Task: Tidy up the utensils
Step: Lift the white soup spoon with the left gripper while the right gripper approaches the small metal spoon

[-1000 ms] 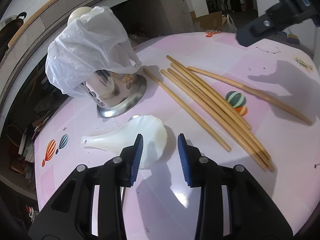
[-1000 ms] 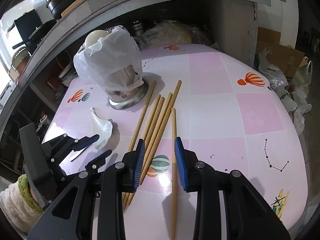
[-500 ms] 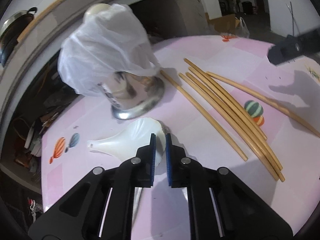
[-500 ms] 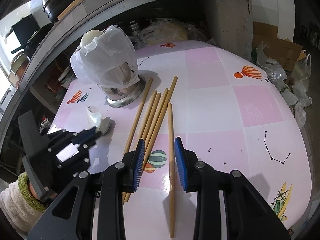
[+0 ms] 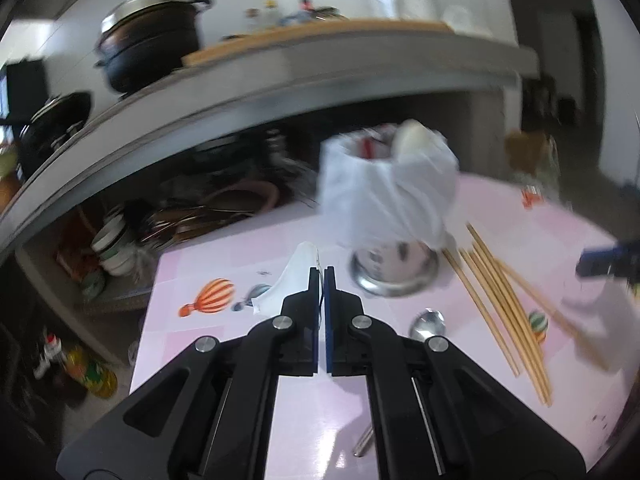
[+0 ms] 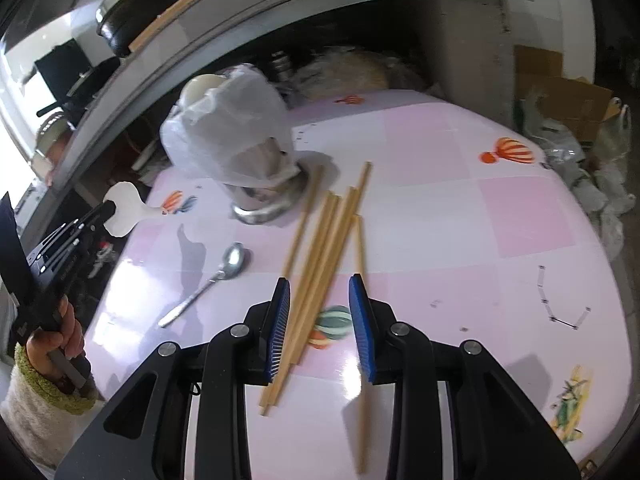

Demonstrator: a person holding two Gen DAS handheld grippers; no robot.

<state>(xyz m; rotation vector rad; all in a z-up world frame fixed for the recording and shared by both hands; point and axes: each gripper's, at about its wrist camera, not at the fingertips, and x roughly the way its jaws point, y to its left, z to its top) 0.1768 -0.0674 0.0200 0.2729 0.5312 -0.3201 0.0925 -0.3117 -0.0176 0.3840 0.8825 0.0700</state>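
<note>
White spoon (image 5: 294,280) clamped in left jaws, lifted off table (image 6: 440,216), right jaws parted above chopsticks (image 6: 320,248).

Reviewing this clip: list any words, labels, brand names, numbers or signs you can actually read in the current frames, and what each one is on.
No legible text in either view.
Bottles on the floor: labels too blurred to read.
Items on the upper shelf: blurred, nothing readable.
Pink tablecloth: pictures only, a hot-air balloon and a line-and-dot star pattern, no lettering.
Left gripper: any marking on its body too small to read.
</note>
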